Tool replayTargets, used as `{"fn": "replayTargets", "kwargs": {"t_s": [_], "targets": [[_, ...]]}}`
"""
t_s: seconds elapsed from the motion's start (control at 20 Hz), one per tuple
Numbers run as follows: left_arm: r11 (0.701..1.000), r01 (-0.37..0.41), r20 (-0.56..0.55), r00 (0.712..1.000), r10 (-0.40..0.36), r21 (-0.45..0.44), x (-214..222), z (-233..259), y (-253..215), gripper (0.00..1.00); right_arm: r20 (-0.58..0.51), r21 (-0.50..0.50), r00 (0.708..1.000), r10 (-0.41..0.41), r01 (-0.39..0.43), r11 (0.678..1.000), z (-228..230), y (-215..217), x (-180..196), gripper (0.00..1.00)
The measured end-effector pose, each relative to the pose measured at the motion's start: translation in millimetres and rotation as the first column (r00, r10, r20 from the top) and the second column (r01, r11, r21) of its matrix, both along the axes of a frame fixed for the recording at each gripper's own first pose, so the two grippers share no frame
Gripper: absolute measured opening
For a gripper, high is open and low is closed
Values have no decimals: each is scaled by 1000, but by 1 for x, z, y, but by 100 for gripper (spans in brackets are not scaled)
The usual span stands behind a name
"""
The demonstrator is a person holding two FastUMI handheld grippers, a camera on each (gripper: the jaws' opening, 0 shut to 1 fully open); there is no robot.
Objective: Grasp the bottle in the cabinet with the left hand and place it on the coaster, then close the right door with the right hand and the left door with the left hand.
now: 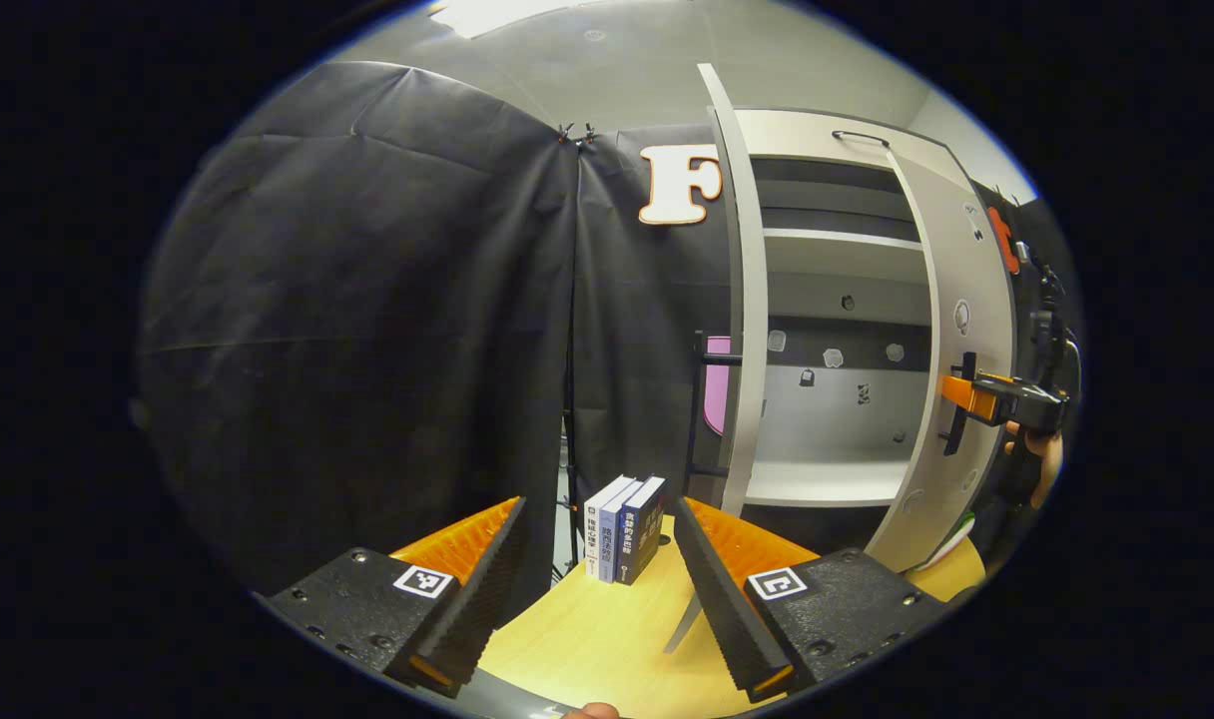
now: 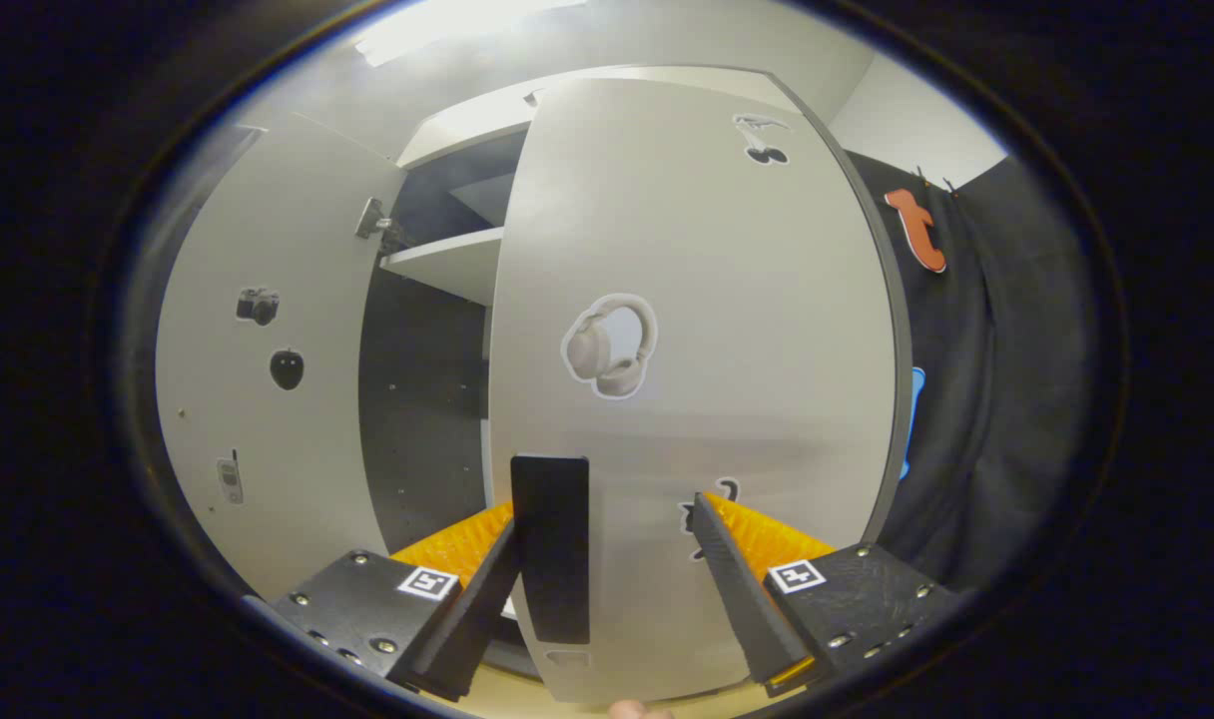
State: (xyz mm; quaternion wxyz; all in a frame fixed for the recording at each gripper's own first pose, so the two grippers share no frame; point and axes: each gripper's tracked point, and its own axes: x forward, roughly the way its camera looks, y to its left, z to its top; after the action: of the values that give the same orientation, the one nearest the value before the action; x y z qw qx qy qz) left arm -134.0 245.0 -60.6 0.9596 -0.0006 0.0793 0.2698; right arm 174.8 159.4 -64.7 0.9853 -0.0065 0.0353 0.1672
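The left gripper (image 1: 595, 609) hangs with its ribbed fingers spread wide over the pale wooden desk (image 1: 607, 639), nothing between them. Just ahead, three upright paperback books (image 1: 625, 527) stand in a row near the desk's far edge. Beyond them rises the tall pale-grey cabinet (image 1: 827, 300), its flat left door (image 1: 745, 300) swung edge-on toward the camera and its smooth shelves bare where they can be seen; small stickers dot its dark back panel. The bottle and coaster cannot be made out.

In the right gripper view, the right gripper (image 2: 607, 589) also has its fingers parted, straddling the narrow black rectangular handle (image 2: 551, 559) on the cabinet's matt grey right door (image 2: 697, 350); whether the left finger touches the handle cannot be told. A headphones sticker (image 2: 612, 347) sits mid-panel. From the left gripper view, that gripper (image 1: 976, 396) shows against the partly open right door (image 1: 951, 350), a hand (image 1: 1041, 454) behind it.
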Motion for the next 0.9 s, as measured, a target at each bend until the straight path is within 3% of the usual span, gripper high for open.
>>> {"fn": "replayTargets", "kwargs": {"t_s": [0.15, 0.35, 0.4, 0.75, 0.8, 0.9], "targets": [[1000, 12, 3, 1000, -12, -6, 7, -2, 5, 92, 7, -6, 1000, -26, 26, 1000, -1, 4, 8, 94], [999, 40, 10, 999, -40, -14, 23, -2, 9, 92, 12, -11, 998, -63, 63, 998, -3, 6, 13, 97], [998, 53, 17, 998, -53, -17, 28, -2, 10, 87, 13, -13, 997, -69, 70, 997, -2, 7, 14, 97], [983, 178, 50, 983, -176, -41, 68, 4, 12, 92, -8, 11, 993, -121, 121, 993, -2, 4, 12, 97], [978, 202, 49, 979, -200, -47, 73, 2, 10, 87, 2, 17, 992, -127, 127, 992, 2, 3, 9, 98], [969, 243, 36, 970, -241, -48, 81, -1, 4, 92, 18, 15, 991, -135, 135, 991, 7, 2, 3, 98]]}}
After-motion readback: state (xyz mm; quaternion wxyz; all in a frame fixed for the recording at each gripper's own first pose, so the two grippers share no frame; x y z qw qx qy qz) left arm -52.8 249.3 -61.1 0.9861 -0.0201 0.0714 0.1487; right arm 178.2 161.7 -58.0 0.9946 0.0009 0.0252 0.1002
